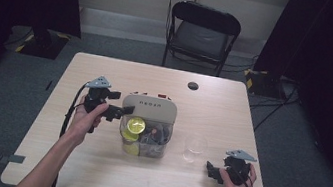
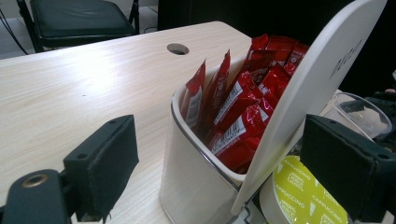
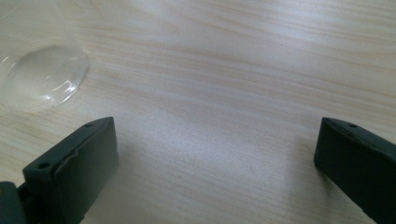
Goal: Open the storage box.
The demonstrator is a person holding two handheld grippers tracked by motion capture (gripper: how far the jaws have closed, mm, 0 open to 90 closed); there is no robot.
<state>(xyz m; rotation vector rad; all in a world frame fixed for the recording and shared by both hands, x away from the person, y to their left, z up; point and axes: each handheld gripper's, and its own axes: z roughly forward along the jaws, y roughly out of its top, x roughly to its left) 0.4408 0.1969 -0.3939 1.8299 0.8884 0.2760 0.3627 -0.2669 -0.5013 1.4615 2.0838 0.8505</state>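
Note:
A clear box (image 1: 143, 146) with a white lid (image 1: 149, 107) stands mid-table. In the left gripper view the lid (image 2: 322, 74) is tilted up over the box (image 2: 187, 186). Red sachets (image 2: 243, 107) fill its near compartment, and a yellow-green capsule (image 2: 299, 196) lies under the lid. My left gripper (image 1: 123, 112) is open at the box's left side. Its jaws straddle the box corner and lid edge (image 2: 224, 172). The right gripper (image 1: 210, 170) is open (image 3: 215, 158) low over bare table at the front right. A clear glass (image 1: 194, 148) (image 3: 42, 74) stands between it and the box.
A round cable hole (image 1: 193, 85) sits near the table's far edge. Beyond the table stands a black folding chair (image 1: 202, 31). Dark curtains hang on both sides. Bare wood lies left of the box and along the front edge.

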